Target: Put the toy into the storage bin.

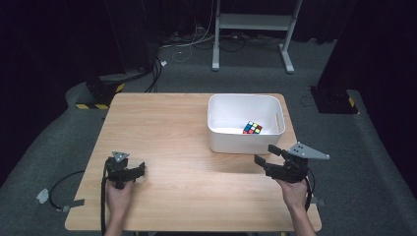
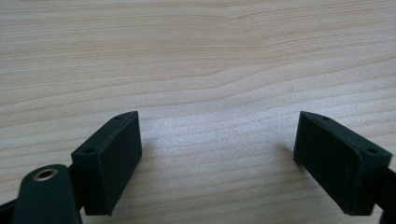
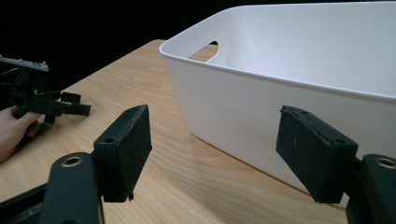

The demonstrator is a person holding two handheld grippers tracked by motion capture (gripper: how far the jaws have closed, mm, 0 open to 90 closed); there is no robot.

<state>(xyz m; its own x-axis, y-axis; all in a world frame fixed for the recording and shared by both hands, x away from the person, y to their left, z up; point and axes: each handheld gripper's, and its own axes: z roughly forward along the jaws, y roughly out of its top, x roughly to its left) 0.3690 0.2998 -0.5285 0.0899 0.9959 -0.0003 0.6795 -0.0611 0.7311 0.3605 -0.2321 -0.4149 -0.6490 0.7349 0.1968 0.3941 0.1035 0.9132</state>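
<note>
- My right gripper hangs with jaws apart and empty, just beside the white bin's near wall.
- My left gripper, jaws spread and empty, sits over bare table.
- Inside the bin lies a colourful cube.

On the table, the bin sat toward the far right, and the cube lay inside it, close to its near wall. The right gripper was just before the bin's near right corner — in its own view the bin's wall rose close ahead. The left gripper stayed well apart, near the table's front left, over bare wood. Behind the table, a stand stood on the floor.
</note>
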